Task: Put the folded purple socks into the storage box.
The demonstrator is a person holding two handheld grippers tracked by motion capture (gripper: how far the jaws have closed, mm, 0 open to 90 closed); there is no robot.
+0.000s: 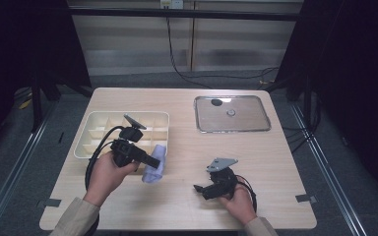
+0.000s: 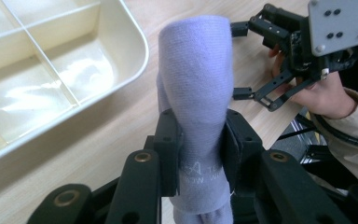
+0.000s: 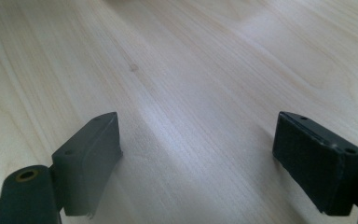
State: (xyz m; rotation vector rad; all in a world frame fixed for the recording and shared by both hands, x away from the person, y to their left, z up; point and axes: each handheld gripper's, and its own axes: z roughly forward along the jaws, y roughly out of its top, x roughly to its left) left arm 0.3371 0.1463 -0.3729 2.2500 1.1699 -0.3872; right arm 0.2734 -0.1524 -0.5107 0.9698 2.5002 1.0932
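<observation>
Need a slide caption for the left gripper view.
Left gripper clamps a rolled lavender cloth beside the cream divided tray; right gripper open beyond.

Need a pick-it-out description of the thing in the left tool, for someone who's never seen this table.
Start at the wooden table, then find the cream divided tray on its left half. Just off the tray's near right corner, the left tool is clamped on a rolled lavender cloth. It is the only soft, purple item; the metal tray far right is shiny.
</observation>
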